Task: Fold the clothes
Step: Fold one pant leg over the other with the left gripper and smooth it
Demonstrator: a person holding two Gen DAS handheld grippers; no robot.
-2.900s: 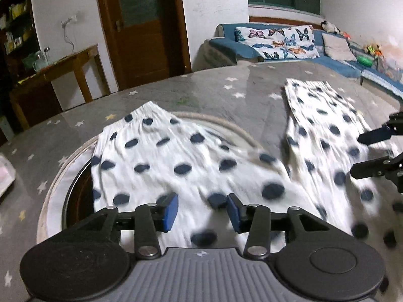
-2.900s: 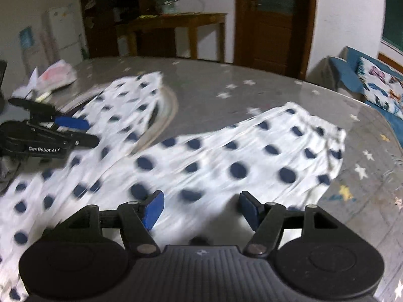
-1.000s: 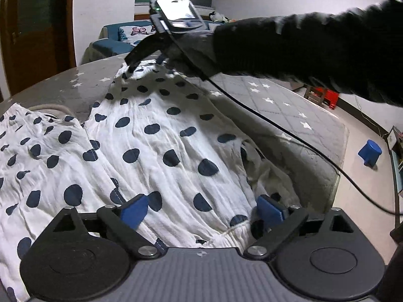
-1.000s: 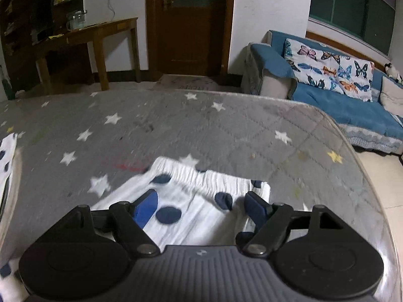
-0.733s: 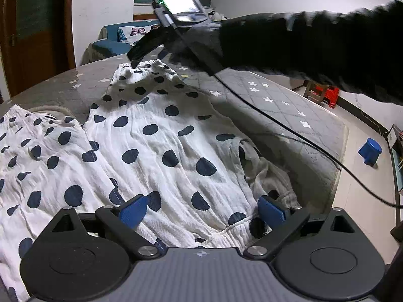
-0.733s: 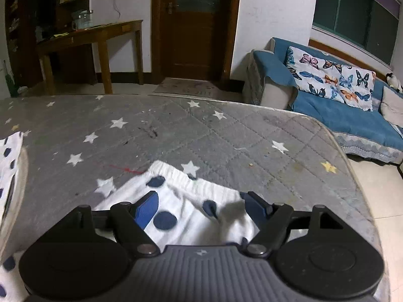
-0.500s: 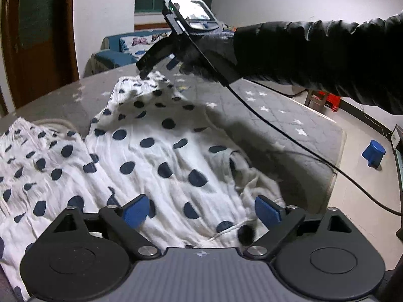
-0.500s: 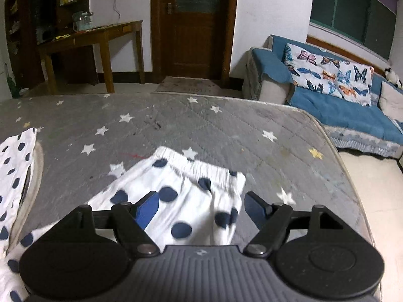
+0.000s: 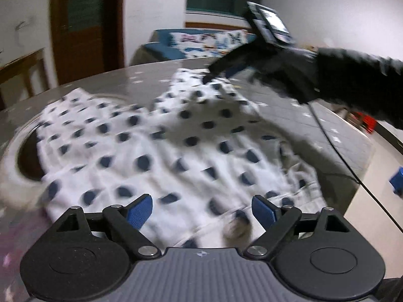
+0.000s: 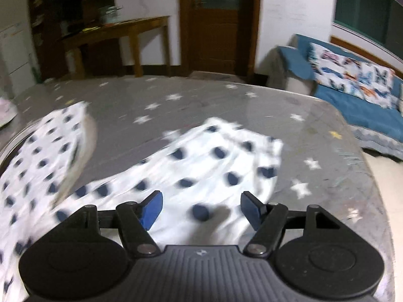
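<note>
Two claws are in view over one white cotton garment with dark blue polka dots (image 9: 176, 146), which lies spread and rumpled on the grey star-printed quilted tabletop (image 10: 226, 100). One part of the garment drapes over a round pale-rimmed opening (image 9: 22, 156) at the left of the tabletop; the other part runs toward the far right corner.

Left claw (image 9: 201, 210): blue pads stand wide apart above the garment's near edge. Cloth shows in the gap between them, but neither pad presses on it. Nothing is held.

Right claw (image 10: 201, 207): jaws are closing, blue pads set apart with spotted cloth visible beneath the gap. No pad contacts the fabric. In the left wrist view this claw (image 9: 216, 71) appears at the garment's far end, carried by a hand in a black glove and sleeve (image 9: 352, 83), with a black cable (image 9: 335, 148) trailing from it across the tabletop.

Both views are motion-blurred. A blue sofa with butterfly-print cushions (image 10: 352, 85) stands beyond the tabletop.
</note>
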